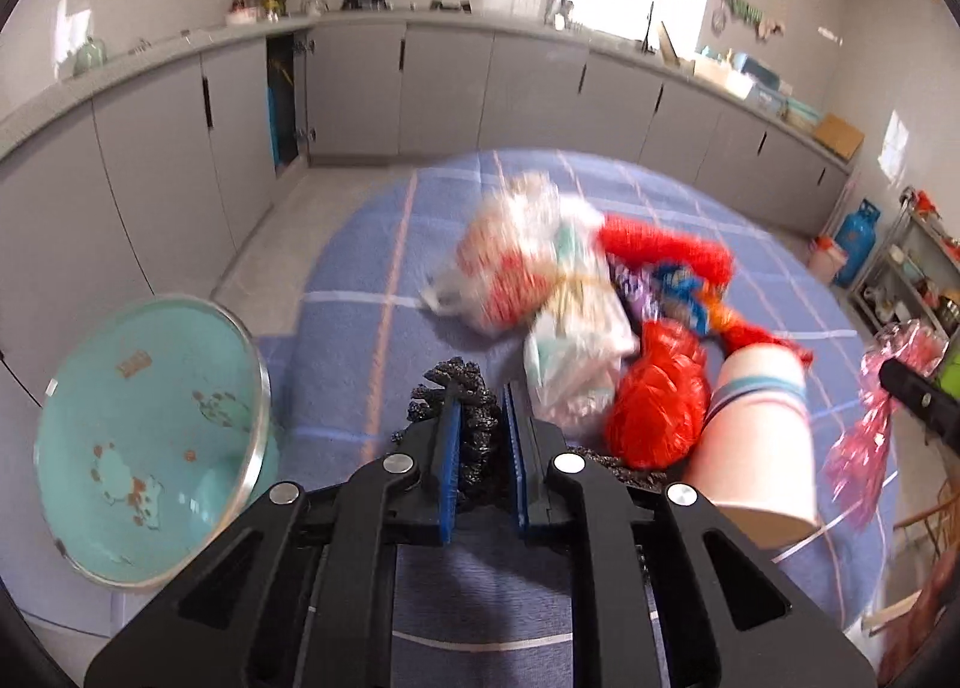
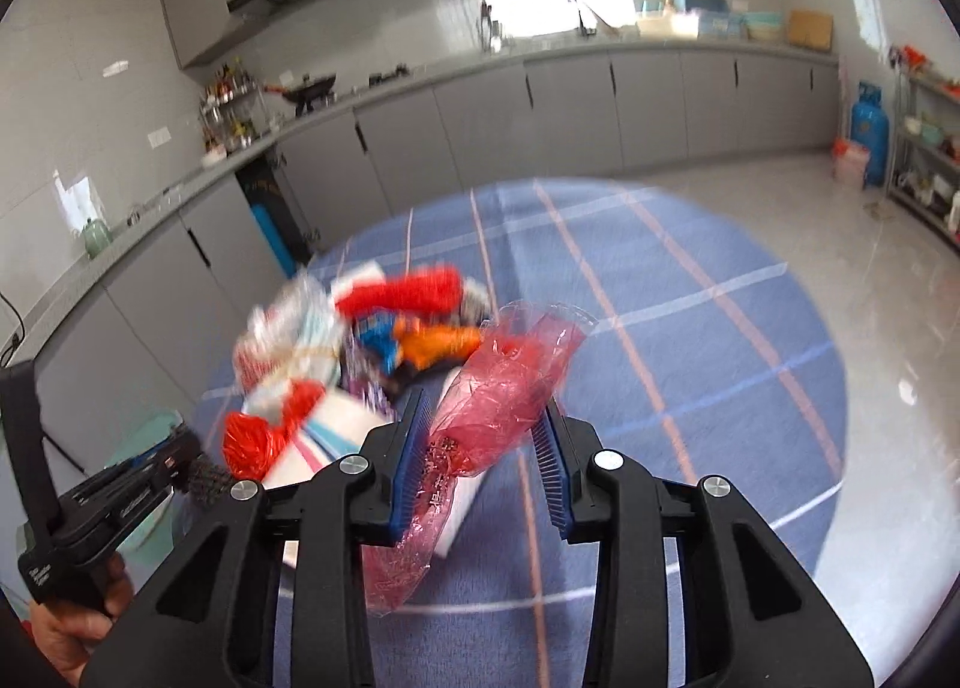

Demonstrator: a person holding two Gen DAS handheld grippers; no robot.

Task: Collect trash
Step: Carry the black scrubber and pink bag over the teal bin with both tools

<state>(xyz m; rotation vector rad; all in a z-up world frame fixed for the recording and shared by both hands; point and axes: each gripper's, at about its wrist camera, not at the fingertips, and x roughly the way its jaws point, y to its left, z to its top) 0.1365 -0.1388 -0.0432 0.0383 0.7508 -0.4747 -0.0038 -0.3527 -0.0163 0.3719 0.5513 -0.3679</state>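
Note:
My left gripper (image 1: 482, 397) is shut on the rim of a black trash bag (image 1: 462, 388), held above the blue checked tablecloth (image 1: 360, 268). A blurred pile of trash lies just beyond it: white plastic bags (image 1: 528, 268), a red bag (image 1: 657, 394), red and blue wrappers (image 1: 666, 262) and a paper cup (image 1: 756, 430) on its side. My right gripper (image 2: 489, 409) has its jaws wide apart, with a pink transparent plastic wrapper (image 2: 498, 388) lying between them against the left finger. The pile (image 2: 360, 340) and left gripper (image 2: 198, 475) also show in the right wrist view.
A teal bin lid (image 1: 150, 436) stands tilted at the table's left edge. Grey kitchen cabinets (image 1: 444, 87) run along the far walls. A blue gas cylinder (image 2: 870, 129) and a shelf rack (image 2: 930, 147) stand at the right. Tiled floor (image 2: 840, 268) surrounds the round table.

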